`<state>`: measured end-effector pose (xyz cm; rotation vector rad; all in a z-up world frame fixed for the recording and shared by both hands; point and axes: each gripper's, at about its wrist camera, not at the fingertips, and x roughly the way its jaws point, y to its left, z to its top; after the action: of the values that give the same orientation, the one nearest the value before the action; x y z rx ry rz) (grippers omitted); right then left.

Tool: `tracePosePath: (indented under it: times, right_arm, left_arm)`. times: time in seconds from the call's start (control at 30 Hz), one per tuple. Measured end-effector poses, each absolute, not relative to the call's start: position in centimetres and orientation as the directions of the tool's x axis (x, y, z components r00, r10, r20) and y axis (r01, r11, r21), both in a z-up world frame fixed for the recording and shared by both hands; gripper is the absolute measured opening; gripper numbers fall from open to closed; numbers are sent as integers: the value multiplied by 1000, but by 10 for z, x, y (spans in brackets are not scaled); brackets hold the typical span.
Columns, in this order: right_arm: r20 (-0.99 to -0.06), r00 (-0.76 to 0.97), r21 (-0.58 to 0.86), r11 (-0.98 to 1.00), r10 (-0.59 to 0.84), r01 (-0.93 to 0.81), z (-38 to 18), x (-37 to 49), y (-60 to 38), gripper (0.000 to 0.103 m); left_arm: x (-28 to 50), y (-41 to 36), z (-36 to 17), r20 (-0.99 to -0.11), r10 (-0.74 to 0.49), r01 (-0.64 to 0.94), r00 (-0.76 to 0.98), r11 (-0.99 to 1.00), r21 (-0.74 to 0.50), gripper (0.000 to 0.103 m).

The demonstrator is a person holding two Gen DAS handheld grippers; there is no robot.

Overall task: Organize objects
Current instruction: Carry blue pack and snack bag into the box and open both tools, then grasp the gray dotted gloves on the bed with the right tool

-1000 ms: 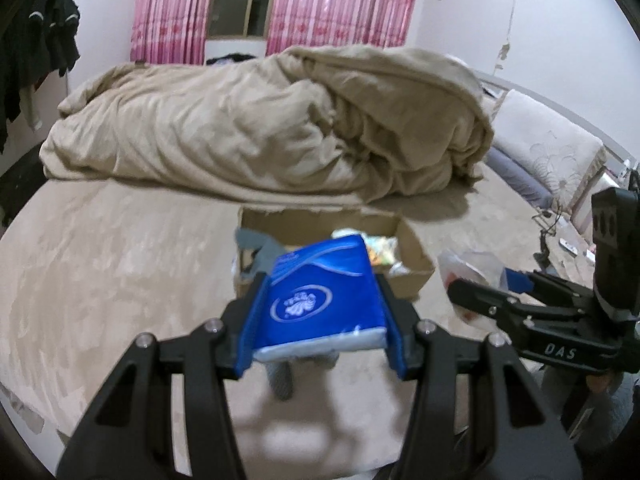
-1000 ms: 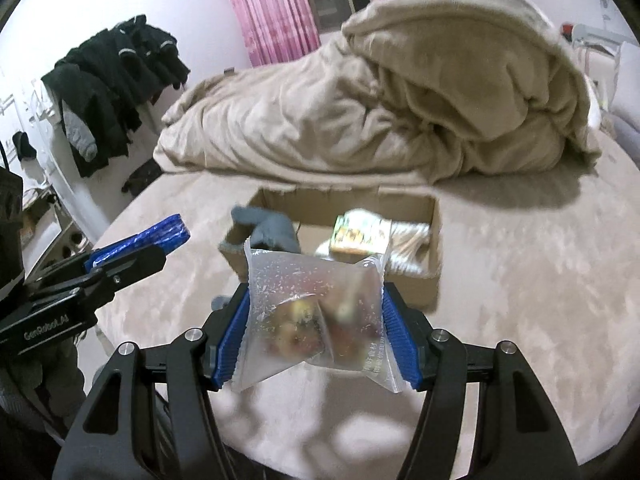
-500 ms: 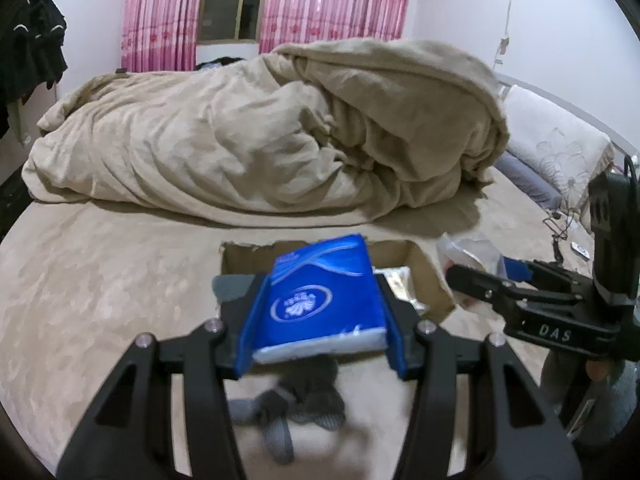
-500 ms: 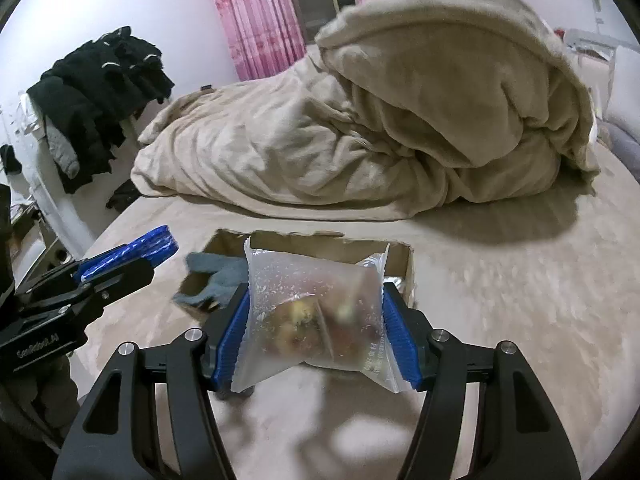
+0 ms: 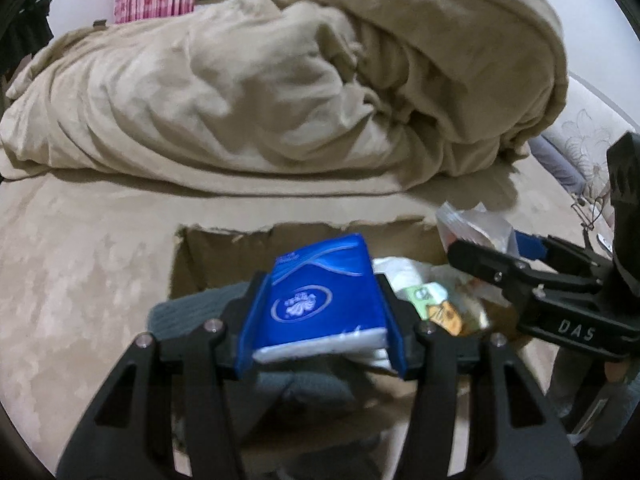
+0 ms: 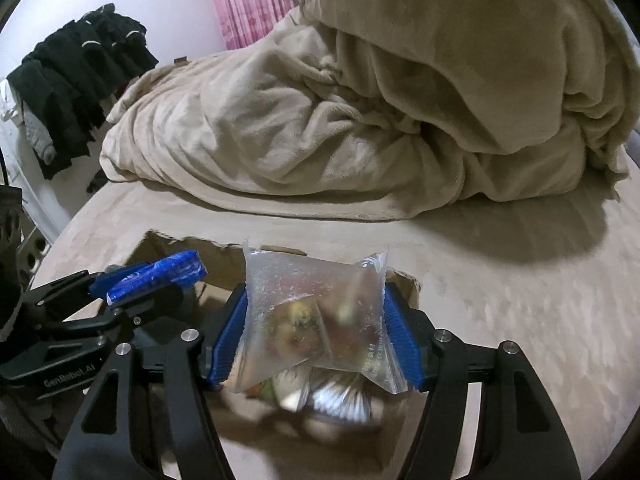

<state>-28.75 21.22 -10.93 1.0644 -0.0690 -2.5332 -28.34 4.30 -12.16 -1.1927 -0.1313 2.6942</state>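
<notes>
My left gripper is shut on a blue tissue pack and holds it over the open cardboard box on the bed. My right gripper is shut on a clear zip bag of snacks, also over the box. The box holds a grey knitted cloth, a white packet and colourful snack packets. The right gripper shows at the right of the left wrist view. The left gripper with the tissue pack shows at the left of the right wrist view.
A big beige duvet is heaped across the bed behind the box. The beige bedsheet spreads around the box. Dark clothes hang at the left wall. Pink curtains hang at the back. A pillow lies at the right.
Both grippers have moved forward and down with their loads and now hang over the box. The box and the duvet look larger and closer.
</notes>
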Motion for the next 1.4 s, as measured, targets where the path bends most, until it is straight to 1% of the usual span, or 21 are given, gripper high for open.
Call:
tracePosePath:
  times: [0.07,0.17,0.23,0.3,0.6,0.73,0.9,1.17,1.3,1.4]
  right_arm:
    - [-675,-638,197,-924,-370,327,-111,-290,213,73]
    - [-673,-645,188,-927,-362,324,-110,-289,213,79]
    - [-662,-654,189,-927,-365,326,-106,-285,214,88]
    - [-654,-665,183,-928,-361,324,-100,-279,214,91]
    - [-612,-706,173,-931,-356,320,-65,-242,216,92]
    - [-600,-714,176,-930,-361,323,-52,-221,216,92]
    - [-592,-714,186,-926,-373,330,-40,-189,211,92]
    - [-582,-705,192,-912,-404,364,-32,-149,193,92]
    - [-594,-683,205,-901,-424,381,-44,-141,176,92]
    - [-623,-650,211,-894,-435,396,-62,-141,160,92]
  left_arm:
    - [-287,43,-127,-735,214,-138,-643,-977,-163,55]
    - [-285,41,-125,-734,206,-126,-647,-978,-164,66]
    - [-279,38,-118,-721,184,-109,-668,-983,-150,75]
    - [-273,34,-110,-711,176,-100,-681,-984,-148,77]
    - [-220,9,-61,-658,156,-74,-736,-986,-152,79]
    - [-189,0,-39,-627,154,-68,-764,-985,-158,82]
    - [-155,-7,-24,-605,156,-69,-781,-984,-163,85]
    - [-117,-21,-35,-623,142,-50,-769,-985,-163,85]
    - [-109,-37,-58,-654,128,-17,-746,-985,-174,85]
    - [-107,-51,-78,-678,117,17,-725,-982,-187,85]
